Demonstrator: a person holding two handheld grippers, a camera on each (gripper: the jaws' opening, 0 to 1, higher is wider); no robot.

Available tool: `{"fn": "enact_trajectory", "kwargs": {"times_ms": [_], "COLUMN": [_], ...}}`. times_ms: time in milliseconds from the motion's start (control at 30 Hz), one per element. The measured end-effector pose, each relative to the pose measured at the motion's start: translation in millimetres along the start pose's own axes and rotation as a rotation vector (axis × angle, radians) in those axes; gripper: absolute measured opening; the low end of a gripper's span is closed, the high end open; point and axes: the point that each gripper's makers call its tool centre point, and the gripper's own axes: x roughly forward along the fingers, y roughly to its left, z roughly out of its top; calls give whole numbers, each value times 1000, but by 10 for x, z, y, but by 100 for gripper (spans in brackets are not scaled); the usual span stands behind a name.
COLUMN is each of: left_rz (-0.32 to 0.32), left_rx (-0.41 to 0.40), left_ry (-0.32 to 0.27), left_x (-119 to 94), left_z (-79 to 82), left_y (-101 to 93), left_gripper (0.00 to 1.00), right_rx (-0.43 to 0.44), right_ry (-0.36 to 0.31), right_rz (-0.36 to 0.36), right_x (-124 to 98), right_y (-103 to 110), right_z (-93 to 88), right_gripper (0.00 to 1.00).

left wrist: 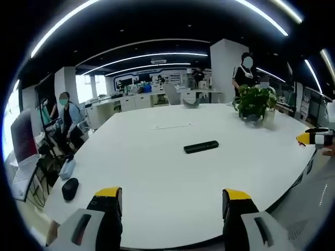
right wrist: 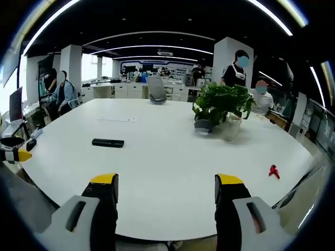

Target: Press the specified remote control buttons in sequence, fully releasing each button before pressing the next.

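Left tool [left wrist: 172, 197] and right tool [right wrist: 166, 186] are both hanging spread wide with nothing between the jaws, well back from the remote [left wrist: 201, 147] that's lying flat out on the white surface [left wrist: 157, 172]; nobody's touching it yet; my worry is a wide-open jaw tip mashing two buttons at once, or nudging the loose remote so it's sliding instead of clicking; swinging in could also be clipping the potted plant [right wrist: 222, 107] near the right side
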Motion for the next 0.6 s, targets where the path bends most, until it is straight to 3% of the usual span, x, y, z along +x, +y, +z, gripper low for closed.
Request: {"fn": "enact_trajectory", "kwargs": {"times_ms": [600], "left_rz": [-25], "left_rx": [-18], "left_ry": [39], "left_x": [18], "left_z": [-51], "left_y": [-34], "left_gripper": [83], "right_rx": [5], "right_ry": [16], "right_rz": [6], "right_x": [13], "right_y": [7], "right_z": [-26], "right_gripper": [75]}}
